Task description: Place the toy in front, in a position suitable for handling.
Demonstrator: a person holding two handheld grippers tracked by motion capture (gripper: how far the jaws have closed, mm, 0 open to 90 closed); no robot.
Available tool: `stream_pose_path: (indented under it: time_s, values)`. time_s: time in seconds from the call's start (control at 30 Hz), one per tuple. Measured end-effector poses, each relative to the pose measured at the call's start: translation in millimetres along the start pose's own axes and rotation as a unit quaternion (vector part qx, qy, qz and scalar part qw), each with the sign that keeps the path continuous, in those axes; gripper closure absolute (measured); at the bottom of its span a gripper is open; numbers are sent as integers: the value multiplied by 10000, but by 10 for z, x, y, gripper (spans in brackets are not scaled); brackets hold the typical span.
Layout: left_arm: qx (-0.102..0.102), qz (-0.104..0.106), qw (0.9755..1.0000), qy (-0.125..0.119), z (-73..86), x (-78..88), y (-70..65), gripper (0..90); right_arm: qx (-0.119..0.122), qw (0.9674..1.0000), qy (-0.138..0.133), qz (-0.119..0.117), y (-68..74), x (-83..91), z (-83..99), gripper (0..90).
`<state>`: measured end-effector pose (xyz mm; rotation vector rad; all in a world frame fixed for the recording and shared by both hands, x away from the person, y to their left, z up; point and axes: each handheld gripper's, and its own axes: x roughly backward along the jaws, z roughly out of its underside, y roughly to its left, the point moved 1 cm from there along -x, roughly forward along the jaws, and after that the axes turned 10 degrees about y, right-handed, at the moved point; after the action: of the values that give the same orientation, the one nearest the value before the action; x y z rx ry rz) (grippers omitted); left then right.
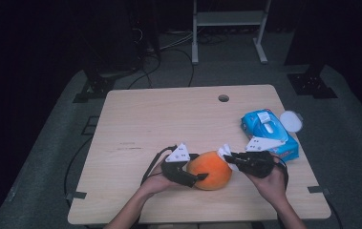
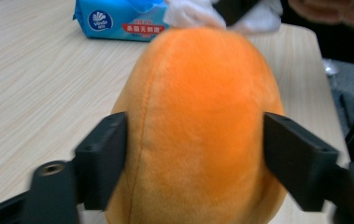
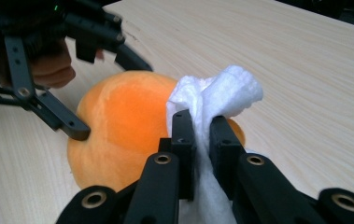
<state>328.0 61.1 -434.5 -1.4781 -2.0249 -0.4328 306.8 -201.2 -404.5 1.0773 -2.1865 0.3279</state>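
Orange plush fruit lies on the table between both tongs. Left gripper has a jaw on each flank and pinches it; the fabric looks soft, light and yielding, so a grip across the broad middle seems best. Right gripper, pressed together on a white tissue, holds it against the plush's far side. Blue tissue pack lies beyond the right gripper.

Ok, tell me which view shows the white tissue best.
The right gripper view: the white tissue sits close up, pinched between the right gripper jaws and pressed against the orange plush toy. The high view gives a small white speck beside the toy. The left gripper view catches its edge behind the toy.
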Motion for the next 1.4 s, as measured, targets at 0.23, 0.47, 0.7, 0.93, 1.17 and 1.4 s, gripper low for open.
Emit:
stream_pose_path:
  time_s: [0.23,0.47,0.7,0.93,1.17,1.4]
  values:
    - [-61,-60,9999,80,-23,-19,-74,254,237,9997,-67,-47,172,8,-80,822]
    - [-718,-272,9967,275,-46,-45,-213,295,693,9973,-1,-230,439,-119,-199,821]
    - [-489,-90,9986,191,48,9,-66,318,401,9992,-62,23,192,-9,-89,822]
    - [-263,-6,9995,169,126,48,44,317,212,9997,-110,90,97,64,-3,821]
    - [-117,68,9998,140,186,85,113,318,594,9980,-188,-118,296,-5,-47,821]
    - [-59,90,9999,103,181,70,119,323,267,9994,-143,143,73,3,42,820]
